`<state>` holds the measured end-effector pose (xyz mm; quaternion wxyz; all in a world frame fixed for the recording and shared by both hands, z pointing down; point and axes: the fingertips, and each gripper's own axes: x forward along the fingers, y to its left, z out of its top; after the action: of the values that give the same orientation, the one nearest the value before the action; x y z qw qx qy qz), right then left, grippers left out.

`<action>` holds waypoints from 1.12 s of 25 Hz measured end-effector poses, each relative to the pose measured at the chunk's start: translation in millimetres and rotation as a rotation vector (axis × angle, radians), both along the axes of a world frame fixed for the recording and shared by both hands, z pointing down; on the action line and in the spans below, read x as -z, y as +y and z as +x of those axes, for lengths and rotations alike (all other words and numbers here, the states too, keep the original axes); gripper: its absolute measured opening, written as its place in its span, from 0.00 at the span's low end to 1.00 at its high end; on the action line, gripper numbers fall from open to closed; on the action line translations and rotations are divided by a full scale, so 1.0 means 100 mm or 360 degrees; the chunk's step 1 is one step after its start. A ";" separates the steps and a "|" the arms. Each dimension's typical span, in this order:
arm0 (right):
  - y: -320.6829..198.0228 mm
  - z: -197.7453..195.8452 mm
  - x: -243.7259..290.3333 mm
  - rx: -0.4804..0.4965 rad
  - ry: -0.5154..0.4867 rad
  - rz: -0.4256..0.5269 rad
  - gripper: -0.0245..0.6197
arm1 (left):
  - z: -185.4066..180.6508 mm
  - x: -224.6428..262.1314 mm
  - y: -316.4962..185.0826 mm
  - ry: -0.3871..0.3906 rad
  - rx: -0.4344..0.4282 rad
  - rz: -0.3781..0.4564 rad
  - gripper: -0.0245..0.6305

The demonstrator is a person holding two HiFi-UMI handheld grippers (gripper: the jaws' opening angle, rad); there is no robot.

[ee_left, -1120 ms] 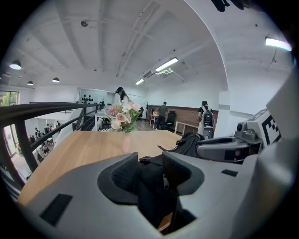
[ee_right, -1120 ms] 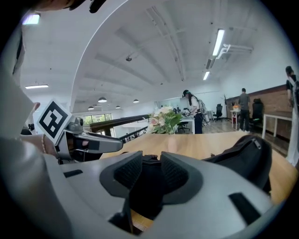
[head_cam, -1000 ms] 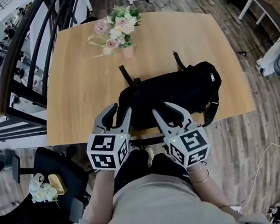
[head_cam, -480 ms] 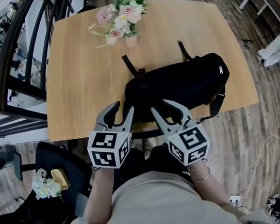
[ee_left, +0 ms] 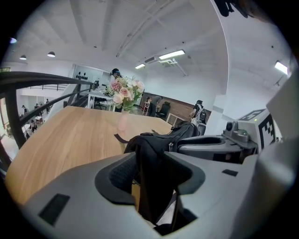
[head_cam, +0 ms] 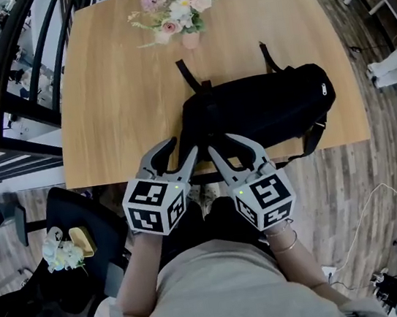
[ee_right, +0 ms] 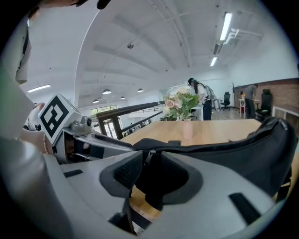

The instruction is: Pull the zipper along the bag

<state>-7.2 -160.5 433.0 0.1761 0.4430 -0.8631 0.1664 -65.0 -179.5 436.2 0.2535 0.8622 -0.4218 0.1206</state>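
Moved since a second ago: the two grippers stand closer to each other at the bag's near left end, and the left jaws have just been opening.

Item 1, black bag: lies lengthwise on the table, centre to right of the head view, its long side along the table's lower edge. Two black straps trail from its far side toward the top of the frame. A zipper pull shows in the right gripper view, on the seam at the bag's end.

Item 2, left gripper: jaws wide, pads not pressing; a fold of the bag's black fabric stands between them.

Item 3, right gripper: just beside the left one, jaws apart; the zipper pull and the bag's end sit between the pads, not clamped.

Item 4, wooden table: fills the upper middle of the head view.

Item 5, bunch of pink and white flowers in a small pink vase: top centre, well apart from the bag.

Item 6, dark railing: upper left.

Item 7, plank floor: right and below the table.
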 end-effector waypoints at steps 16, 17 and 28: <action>0.03 -0.18 0.02 0.0147 0.0206 0.0202 0.18 | 0.05 -0.14 0.08 0.0220 -0.0150 -0.0214 0.32; 0.03 -0.19 0.00 0.0159 0.0218 0.0198 0.15 | 0.06 -0.14 0.08 0.0227 -0.0164 -0.0219 0.31; -0.01 -0.22 -0.16 0.0168 0.0205 0.0094 0.17 | 0.10 -0.15 0.13 0.0253 -0.0226 -0.0231 0.17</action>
<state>-29.5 -161.7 449.4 0.2267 0.4118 -0.8767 0.1024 -54.8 -166.6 451.6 0.3387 0.8761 -0.3284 0.0996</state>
